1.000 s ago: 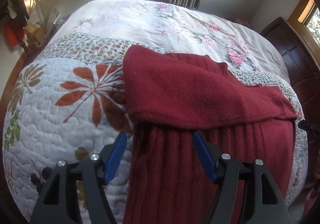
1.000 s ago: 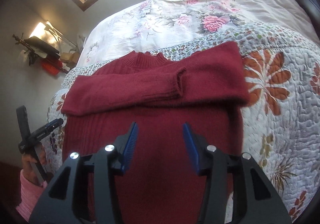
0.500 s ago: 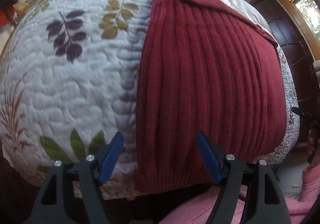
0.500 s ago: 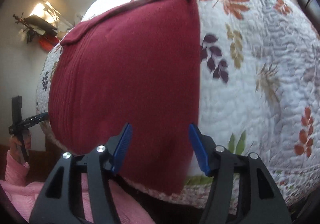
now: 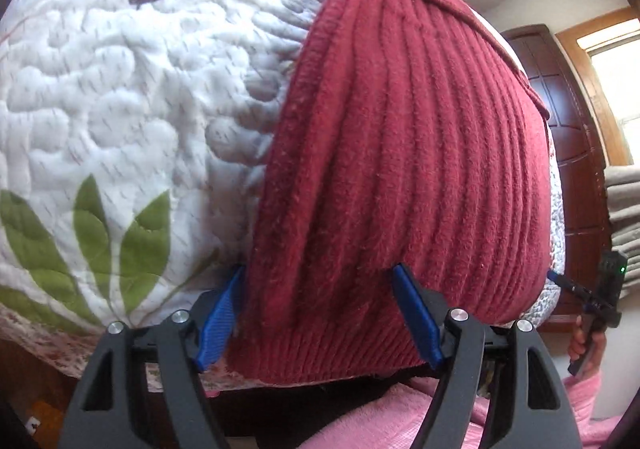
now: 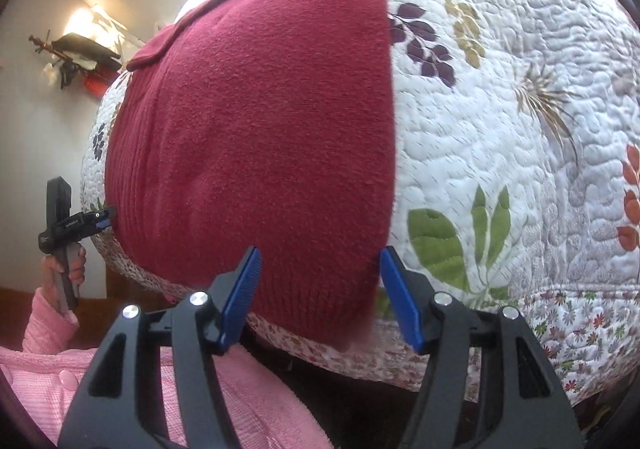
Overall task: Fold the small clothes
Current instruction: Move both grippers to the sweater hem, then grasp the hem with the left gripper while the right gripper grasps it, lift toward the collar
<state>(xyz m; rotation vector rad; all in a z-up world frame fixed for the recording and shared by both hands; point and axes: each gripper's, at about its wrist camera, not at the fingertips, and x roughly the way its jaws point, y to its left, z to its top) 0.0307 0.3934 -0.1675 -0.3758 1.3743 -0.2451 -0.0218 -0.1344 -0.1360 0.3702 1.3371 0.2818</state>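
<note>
Bed, quilted floral cover (image 5: 120, 101): the near edge is taken as landmark.
Red knit sweater (image 5: 400, 153): laid flat on the quilt, its ribbed hem (image 5: 320, 353) draped over that near edge.
Left tool (image 5: 316, 313): released, pads spread either side of the hem's left corner.
Right tool (image 6: 320, 297): released, straddling the right corner.
Handling, as judged: both corners should be gripped evenly and deep into the rib, then lifted together so the fold lands square.
</note>
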